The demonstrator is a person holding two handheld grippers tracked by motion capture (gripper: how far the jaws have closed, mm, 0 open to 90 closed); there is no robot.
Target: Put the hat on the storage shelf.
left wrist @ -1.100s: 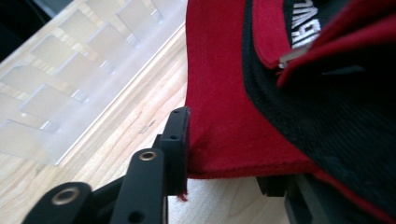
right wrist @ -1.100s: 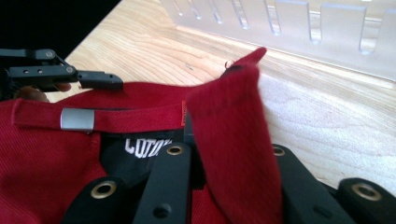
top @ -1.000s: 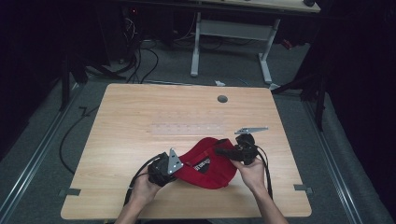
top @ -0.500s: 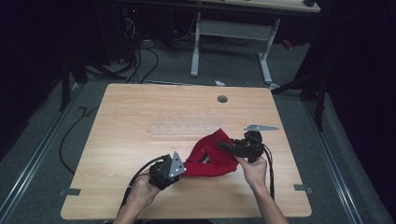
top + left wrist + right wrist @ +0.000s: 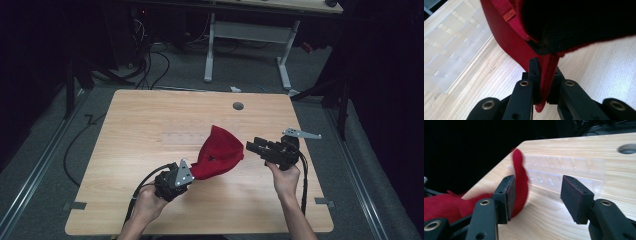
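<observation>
Left gripper (image 5: 544, 82) pinching my red cap's (image 5: 218, 152) edge; right gripper (image 5: 536, 195) w/ jaws just opened, nothing between, cap beside it.

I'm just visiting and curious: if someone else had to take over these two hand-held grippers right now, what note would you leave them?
Left gripper: shut on the edge of the red cap, holding it partly raised above the wooden table.
Right gripper: open, nothing between its pads; its jaws have just been opening. It hangs just right of the cap, apart from it.
Also on the table: a clear plastic tray, lying flat behind the cap.
Done: the cap is lifted and the right gripper has let go of it.
Left: probably to re-grip the cap with the right gripper or set it down; I can't tell which.
</observation>
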